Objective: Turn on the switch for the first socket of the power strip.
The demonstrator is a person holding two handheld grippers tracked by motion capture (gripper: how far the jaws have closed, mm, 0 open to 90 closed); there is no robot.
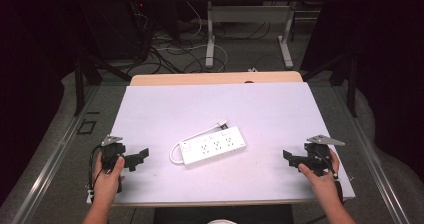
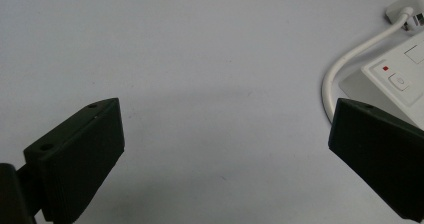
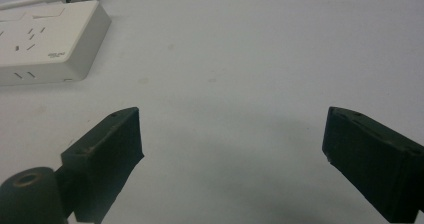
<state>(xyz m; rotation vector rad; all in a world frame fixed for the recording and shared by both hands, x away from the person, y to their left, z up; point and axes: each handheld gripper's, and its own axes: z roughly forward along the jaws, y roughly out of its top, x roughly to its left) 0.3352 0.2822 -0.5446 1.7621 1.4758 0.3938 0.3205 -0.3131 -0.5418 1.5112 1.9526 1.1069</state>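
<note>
White power strip (image 2: 400, 79) lies cut off beside the gaping left claw (image 2: 225, 154).

One white power strip (image 1: 213, 145) with one cord (image 1: 192, 137) and one plug (image 1: 223, 125) lies on one tabletop (image 1: 280, 109); two grippers, left gripper (image 1: 136, 158) and right gripper (image 1: 291, 157).

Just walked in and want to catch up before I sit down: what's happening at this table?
A person holds a gripper in each hand over a white table. The left gripper and the right gripper are both open and hold nothing. Between them lies a white power strip, its cord looped beside it, untouched by either gripper.
</note>
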